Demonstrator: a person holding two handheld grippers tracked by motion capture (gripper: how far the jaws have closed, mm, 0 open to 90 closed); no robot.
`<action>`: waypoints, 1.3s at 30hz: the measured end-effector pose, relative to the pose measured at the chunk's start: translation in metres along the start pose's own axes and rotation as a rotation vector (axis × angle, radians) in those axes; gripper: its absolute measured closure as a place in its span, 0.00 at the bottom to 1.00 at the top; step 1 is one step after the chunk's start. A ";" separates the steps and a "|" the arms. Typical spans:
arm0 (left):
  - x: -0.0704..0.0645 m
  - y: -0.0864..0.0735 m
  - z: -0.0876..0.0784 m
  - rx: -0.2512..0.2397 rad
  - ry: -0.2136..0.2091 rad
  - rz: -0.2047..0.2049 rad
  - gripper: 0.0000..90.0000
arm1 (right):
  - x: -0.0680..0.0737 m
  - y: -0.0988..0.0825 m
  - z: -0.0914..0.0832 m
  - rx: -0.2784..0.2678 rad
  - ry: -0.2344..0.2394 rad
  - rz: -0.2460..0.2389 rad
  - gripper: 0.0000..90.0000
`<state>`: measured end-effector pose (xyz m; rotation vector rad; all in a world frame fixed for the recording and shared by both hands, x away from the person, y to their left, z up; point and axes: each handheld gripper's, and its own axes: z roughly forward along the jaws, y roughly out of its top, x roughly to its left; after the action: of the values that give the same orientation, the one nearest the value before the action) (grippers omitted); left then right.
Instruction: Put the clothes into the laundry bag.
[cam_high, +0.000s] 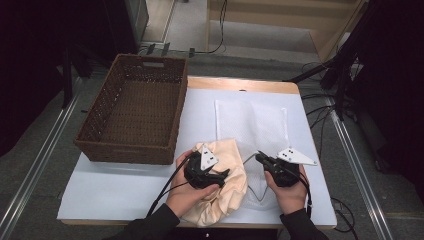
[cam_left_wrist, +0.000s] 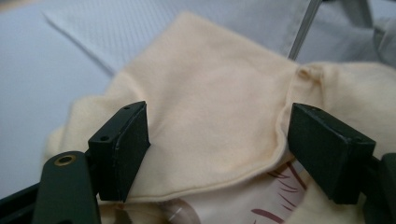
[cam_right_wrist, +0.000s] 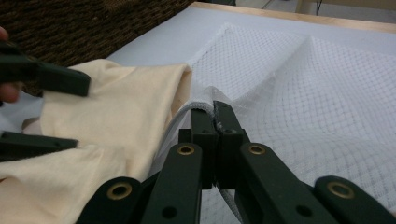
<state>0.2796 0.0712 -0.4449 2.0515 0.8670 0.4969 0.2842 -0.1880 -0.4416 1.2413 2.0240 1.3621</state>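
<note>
A cream garment lies crumpled at the table's front, its edge lapping onto a white mesh bag. My left gripper hovers over the garment with its jaws wide apart. In the left gripper view the cream cloth lies between and beyond the jaws of the left gripper, and the pads do not press on it. My right gripper is shut on the corded rim of the mesh bag, beside the garment. The right gripper sits at the bag's near edge.
A brown wicker basket stands at the table's left, nothing visible inside it. The table is white with a wooden rim. Cables and stand legs lie on the floor to the right.
</note>
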 end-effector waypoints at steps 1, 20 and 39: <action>0.000 0.003 -0.005 -0.025 0.010 0.000 0.24 | 0.000 0.000 0.000 -0.001 0.001 0.002 1.00; 0.043 -0.016 0.008 0.033 -0.149 -0.286 0.89 | 0.002 -0.004 0.005 0.021 0.001 -0.009 1.00; -0.009 0.015 -0.013 -0.061 -0.483 0.002 0.95 | -0.010 0.008 0.006 0.010 -0.020 0.030 1.00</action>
<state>0.2713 0.0653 -0.4250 1.9934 0.5505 0.0175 0.2974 -0.1918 -0.4384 1.2897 2.0092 1.3497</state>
